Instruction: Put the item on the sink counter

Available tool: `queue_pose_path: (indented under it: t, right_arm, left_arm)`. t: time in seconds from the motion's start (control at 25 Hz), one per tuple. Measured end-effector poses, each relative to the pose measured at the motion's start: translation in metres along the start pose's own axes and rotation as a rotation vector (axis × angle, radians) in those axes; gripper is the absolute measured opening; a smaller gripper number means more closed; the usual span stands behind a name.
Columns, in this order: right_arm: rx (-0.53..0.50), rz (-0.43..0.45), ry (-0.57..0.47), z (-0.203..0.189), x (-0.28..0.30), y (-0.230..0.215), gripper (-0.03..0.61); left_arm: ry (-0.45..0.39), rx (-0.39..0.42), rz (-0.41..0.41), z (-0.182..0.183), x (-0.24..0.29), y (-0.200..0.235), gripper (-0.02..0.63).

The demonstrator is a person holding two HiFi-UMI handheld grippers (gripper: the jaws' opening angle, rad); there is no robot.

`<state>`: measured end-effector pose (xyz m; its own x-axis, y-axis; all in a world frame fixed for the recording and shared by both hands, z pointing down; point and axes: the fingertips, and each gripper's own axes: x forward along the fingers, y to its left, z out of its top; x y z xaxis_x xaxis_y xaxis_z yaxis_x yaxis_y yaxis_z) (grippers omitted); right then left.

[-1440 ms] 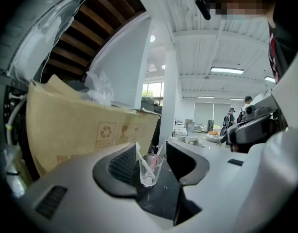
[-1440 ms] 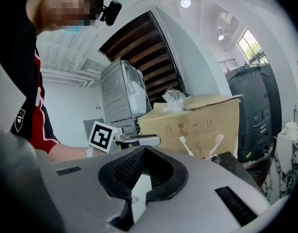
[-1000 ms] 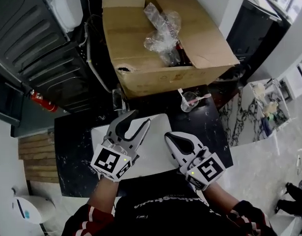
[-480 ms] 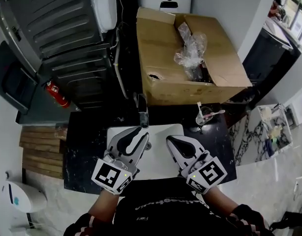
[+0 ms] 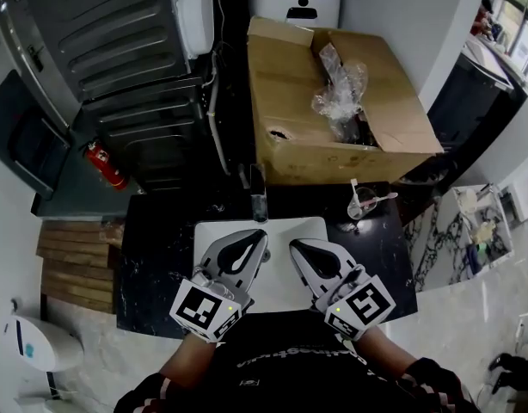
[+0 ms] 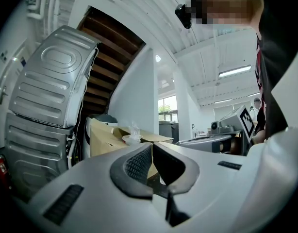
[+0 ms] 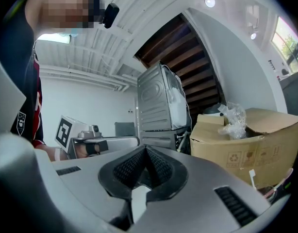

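A makeshift washing corner tucked under a wooden staircase [image 6: 110, 57] in a large, bright hall. A white sink [image 5: 281, 229] and tap [image 5: 257, 198] sit in a black stone counter [image 5: 156, 256], with a glass [image 5: 360, 203] of small utensils near them. A grey ribbed appliance [image 5: 118, 41], a red fire extinguisher [image 5: 101, 163] and an open cardboard box [image 5: 290, 101] crowd the back, storeroom-fashion. Strip lights [image 6: 235, 72] run along a white industrial ceiling.
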<state>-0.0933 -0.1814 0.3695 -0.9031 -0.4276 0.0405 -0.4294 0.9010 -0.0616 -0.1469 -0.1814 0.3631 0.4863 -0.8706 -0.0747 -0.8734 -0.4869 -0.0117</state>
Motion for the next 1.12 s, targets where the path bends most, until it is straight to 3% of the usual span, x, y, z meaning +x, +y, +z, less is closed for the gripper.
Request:
queue_pose_path:
  t: [0.2,1.12]
  right_arm:
    - [-0.024,-0.008,-0.011,0.002,-0.002,0.0,0.037]
    - [-0.045,-0.063,0.046,-0.002,-0.005,-0.008,0.037]
  left_arm:
    - [0.003,-0.039,-0.012,-0.002,0.0,0.0,0.015]
    - [0.006,-0.045,-0.045,-0.011,0.012,-0.005,0.015]
